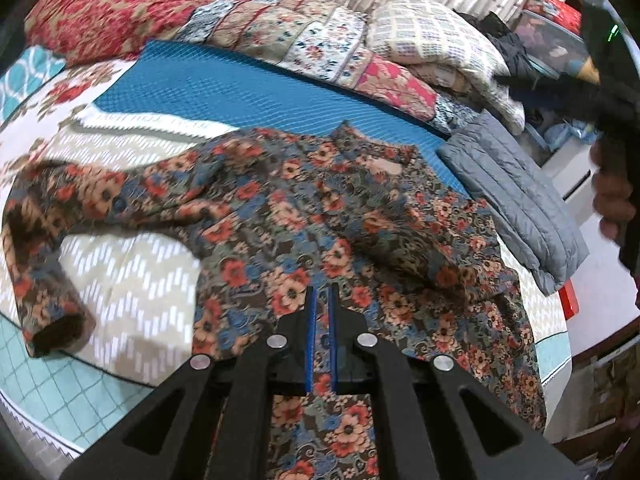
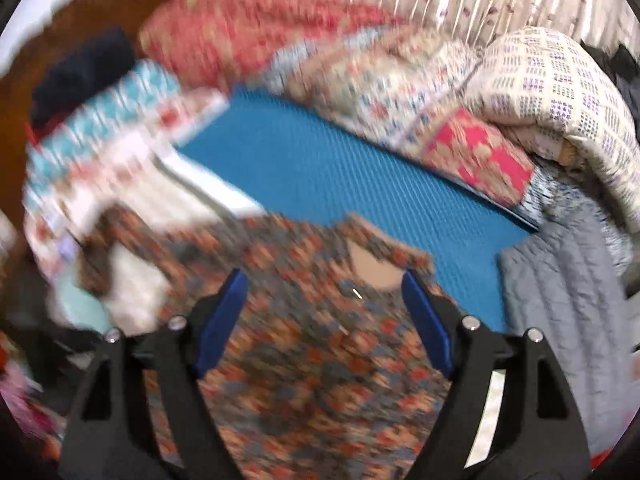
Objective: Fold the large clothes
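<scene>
Left tool (image 1: 322, 292) narrow, nothing gripped; right tool (image 2: 324, 280) wide over floral shirt (image 1: 320, 216).

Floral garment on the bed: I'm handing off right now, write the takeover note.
Left gripper: fingers nearly closed with a thin gap, over the floral garment; no cloth visibly pinched.
Right gripper: open, empty, above the garment near its collar; view blurred.
Garment lies spread on the bed, collar toward the blue mat, one sleeve stretched out to the side. Folded grey quilted jacket sits beside it.
Done: garment laid out.
Left: fold the sleeves in, then the body.
</scene>
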Demonstrator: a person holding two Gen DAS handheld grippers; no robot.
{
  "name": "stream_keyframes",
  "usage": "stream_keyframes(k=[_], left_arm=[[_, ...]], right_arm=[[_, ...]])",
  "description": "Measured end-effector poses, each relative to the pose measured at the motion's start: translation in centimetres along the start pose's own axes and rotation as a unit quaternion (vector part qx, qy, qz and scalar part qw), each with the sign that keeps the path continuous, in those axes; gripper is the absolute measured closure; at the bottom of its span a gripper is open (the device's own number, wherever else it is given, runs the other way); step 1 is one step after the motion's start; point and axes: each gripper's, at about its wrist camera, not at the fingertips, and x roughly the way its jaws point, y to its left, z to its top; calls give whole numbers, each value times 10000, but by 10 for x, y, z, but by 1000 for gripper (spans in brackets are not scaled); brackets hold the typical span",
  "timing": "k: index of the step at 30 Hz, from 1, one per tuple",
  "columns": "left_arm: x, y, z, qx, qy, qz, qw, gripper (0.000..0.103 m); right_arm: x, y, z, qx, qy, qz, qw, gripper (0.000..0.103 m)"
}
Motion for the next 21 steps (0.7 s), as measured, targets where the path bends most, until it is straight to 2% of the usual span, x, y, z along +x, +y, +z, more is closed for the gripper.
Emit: stream_keyframes(k=[3, 4, 6, 7, 9, 10, 12, 15, 18, 20, 21], left_arm=[[4, -11, 11, 176, 1, 24, 9998, 100], [8, -13, 16, 185, 38, 22, 9998, 101], [19, -17, 31, 164, 117, -41, 9998, 103], [26, -20, 41, 158, 124, -99, 9997, 103], [46, -26, 62, 151, 171, -166, 9996, 103], [55, -28, 70, 120, 207, -135, 9996, 103], [70, -32, 85, 25, 241, -62, 9997, 103], [71, -32, 91, -205, 172, -240, 9994, 103], [61, -25, 78, -342, 50, -289, 9990, 103], [57, -12, 64, -512, 121, -228, 9984, 103], [57, -5, 57, -588, 181, -195, 9979, 103]], right_arm=[[-33, -28, -12, 489, -787, 342, 9951, 6], [-36, -35, -18, 556, -905, 288, 9939, 6], [-25, -57, -35, 659, -610, -130, 9959, 6], [-9, -78, -54, 829, -211, -315, 9958, 8], [11, -100, -80, 1175, 239, -376, 9921, 19], [22, -113, -96, 1445, 468, -245, 9881, 26], [45, -122, -116, 1862, 674, 161, 9801, 27], [77, -108, -116, 1955, 742, 685, 9755, 31], [129, -77, -102, 1716, 768, 828, 9787, 34], [158, -61, -100, 1772, 900, 976, 9752, 44], [167, -55, -101, 1774, 985, 1089, 9731, 59]])
